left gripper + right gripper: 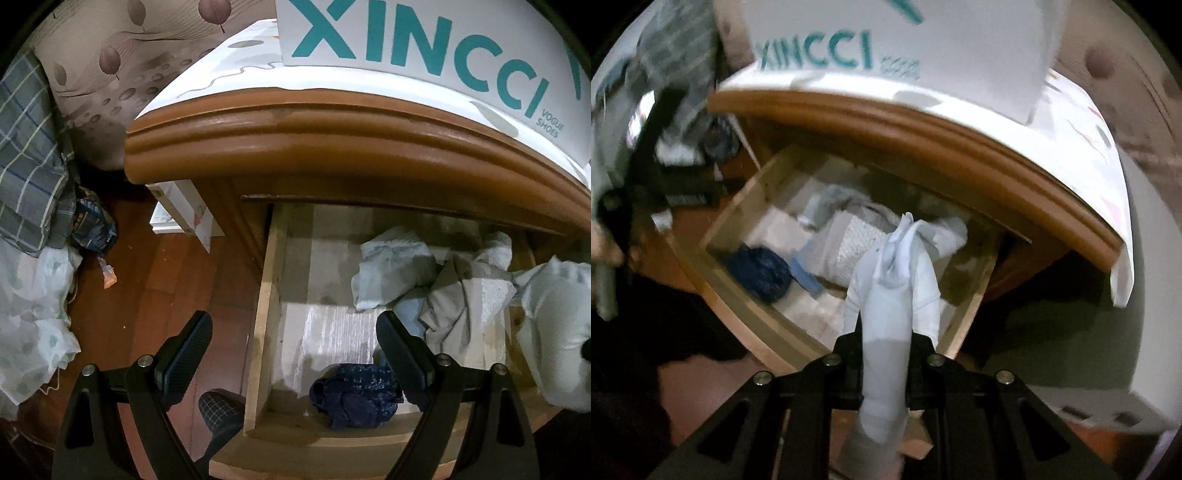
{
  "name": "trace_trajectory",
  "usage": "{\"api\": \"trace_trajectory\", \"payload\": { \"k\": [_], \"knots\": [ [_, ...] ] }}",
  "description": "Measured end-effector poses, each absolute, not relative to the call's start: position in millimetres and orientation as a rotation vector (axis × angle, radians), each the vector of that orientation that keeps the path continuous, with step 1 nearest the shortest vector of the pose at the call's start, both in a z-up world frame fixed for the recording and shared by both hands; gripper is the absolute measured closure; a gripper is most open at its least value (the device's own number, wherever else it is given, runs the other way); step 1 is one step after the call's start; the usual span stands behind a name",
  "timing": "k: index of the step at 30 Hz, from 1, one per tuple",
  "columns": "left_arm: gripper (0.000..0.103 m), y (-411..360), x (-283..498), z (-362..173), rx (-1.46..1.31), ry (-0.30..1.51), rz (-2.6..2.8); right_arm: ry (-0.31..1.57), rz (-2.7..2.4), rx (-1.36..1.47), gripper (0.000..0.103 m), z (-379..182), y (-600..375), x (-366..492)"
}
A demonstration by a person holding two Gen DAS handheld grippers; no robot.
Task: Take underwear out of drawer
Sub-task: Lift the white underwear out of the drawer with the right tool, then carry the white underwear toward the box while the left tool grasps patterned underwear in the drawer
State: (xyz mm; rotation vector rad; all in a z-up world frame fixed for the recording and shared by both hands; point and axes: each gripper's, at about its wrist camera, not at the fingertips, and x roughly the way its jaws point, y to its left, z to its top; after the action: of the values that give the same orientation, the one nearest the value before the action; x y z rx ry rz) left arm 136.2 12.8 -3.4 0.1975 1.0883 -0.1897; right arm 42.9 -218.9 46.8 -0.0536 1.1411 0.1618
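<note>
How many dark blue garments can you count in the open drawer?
1. The dark blue patterned garment lies bunched at the drawer's front left corner; others may be hidden under the pale clothes.

Dim indoor light, dark fisheye corners; the right wrist view is motion-blurred, glare bleaching the white box (pixel 960 44) at top.

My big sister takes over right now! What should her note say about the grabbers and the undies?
Right gripper: shut on white underwear, lifted over the open drawer.
Left gripper: open, holding nothing, over the drawer's left side.
In the drawer: dark blue underwear near the front, pale clothes at the back.
Done: one piece grabbed.
Left: carry it clear, then the rest.
</note>
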Motion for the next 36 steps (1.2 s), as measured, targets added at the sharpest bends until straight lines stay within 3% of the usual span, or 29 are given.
{"api": "trace_trajectory", "payload": {
  "k": [31,36],
  "knots": [
    [0.014,-45,118,-24,0.276,1.148,-0.439,0.890,0.154,0.067,0.090,164,-227,6],
    [0.011,-73,115,-37,0.290,1.246,-0.610,0.826,0.154,0.085,0.090,189,-231,1]
  ]
}}
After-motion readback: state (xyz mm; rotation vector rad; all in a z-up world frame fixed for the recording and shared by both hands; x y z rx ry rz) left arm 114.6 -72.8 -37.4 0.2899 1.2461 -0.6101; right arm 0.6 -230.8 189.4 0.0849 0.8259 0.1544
